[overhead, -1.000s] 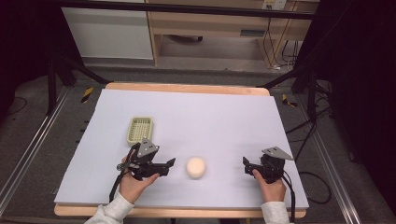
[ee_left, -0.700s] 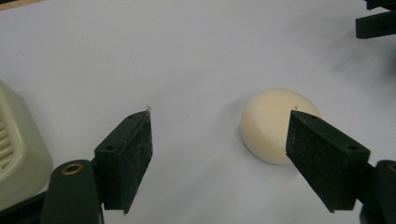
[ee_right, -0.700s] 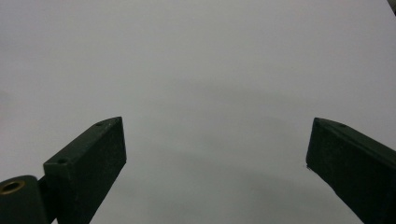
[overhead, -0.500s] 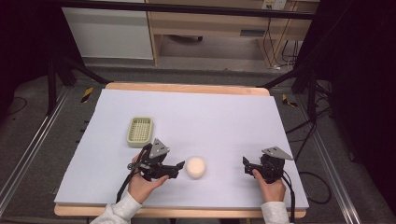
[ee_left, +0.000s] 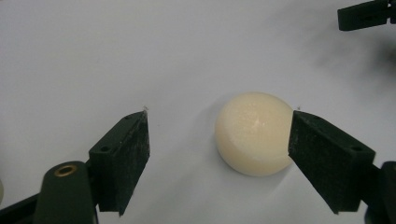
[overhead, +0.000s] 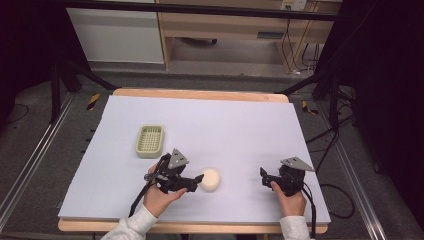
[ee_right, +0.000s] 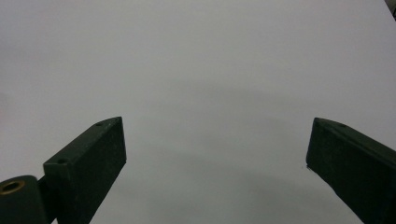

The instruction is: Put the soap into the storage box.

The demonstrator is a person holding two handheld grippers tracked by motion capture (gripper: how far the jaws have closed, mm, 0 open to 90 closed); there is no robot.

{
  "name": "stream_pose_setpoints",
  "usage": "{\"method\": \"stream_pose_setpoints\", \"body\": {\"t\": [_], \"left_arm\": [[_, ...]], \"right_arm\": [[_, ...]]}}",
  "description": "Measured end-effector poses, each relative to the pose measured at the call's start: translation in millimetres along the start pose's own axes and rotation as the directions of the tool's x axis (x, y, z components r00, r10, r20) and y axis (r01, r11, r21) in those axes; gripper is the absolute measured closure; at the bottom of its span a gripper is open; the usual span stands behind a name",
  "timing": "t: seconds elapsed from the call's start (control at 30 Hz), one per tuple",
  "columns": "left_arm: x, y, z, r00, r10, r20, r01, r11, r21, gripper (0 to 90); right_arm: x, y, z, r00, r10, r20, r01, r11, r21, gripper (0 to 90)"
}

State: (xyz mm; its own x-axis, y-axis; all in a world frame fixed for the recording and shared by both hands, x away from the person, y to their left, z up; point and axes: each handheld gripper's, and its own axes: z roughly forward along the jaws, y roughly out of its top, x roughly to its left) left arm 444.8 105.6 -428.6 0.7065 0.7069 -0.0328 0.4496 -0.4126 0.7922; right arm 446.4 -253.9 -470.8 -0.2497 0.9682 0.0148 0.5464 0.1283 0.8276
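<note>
A round cream-coloured soap bar [overhead: 210, 179] lies on the pale table sheet near the front. My left gripper [overhead: 196, 182] is open right at its left side. In the left gripper view the soap [ee_left: 254, 132] sits between the two jaws, touching or almost touching the right-hand one, with a wide gap to the other; my left gripper [ee_left: 219, 154] is not closed on it. A pale green slotted soap dish [overhead: 150, 140] stands behind and to the left. My right gripper [overhead: 263, 176] rests open at the front right, and in its own view my right gripper [ee_right: 215, 163] has bare sheet between its jaws.
The pale lilac sheet [overhead: 235, 125] covers a wooden table top [overhead: 200, 94]. Black frame legs and cables stand around the table, with a cabinet and shelf beyond the far edge.
My left gripper has slid rightward along the sheet from beside the dish up to the soap. The right gripper has stayed in place.
</note>
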Motion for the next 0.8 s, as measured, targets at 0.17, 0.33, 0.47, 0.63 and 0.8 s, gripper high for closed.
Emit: {"method": "stream_pose_setpoints", "body": {"t": [0.17,0.33,0.47,0.63,0.8], "left_arm": [[-3.5,0.1,3.8,0.9999,0.012,0.008,-0.012,0.9999,0.011,20.2],[-6.5,1.6,7.0,0.9997,0.019,0.013,-0.019,0.9997,0.013,20.1],[-8.2,2.2,12.2,0.9996,0.021,0.018,-0.021,0.9996,0.021,19.8],[-13.8,4.2,18.8,0.9987,0.037,0.036,-0.038,0.9988,0.03,18.3],[-17.5,6.4,24.4,0.9978,0.046,0.047,-0.048,0.9979,0.044,17.4]], "right_arm": [[-0.4,0.2,-0.8,1.0,0.005,-0.001,-0.005,1.0,-0.004,5.3],[0.0,0.5,-0.4,1.0,0.008,-0.001,-0.008,1.0,-0.003,5.3],[0.1,0.4,0.0,1.0,0.001,0.001,-0.001,1.0,-0.002,5.3],[-0.6,0.2,0.2,1.0,0.004,0.001,-0.004,1.0,-0.002,5.3],[-0.2,0.1,0.5,1.0,0.006,-0.001,-0.006,1.0,0.002,5.3]]}}
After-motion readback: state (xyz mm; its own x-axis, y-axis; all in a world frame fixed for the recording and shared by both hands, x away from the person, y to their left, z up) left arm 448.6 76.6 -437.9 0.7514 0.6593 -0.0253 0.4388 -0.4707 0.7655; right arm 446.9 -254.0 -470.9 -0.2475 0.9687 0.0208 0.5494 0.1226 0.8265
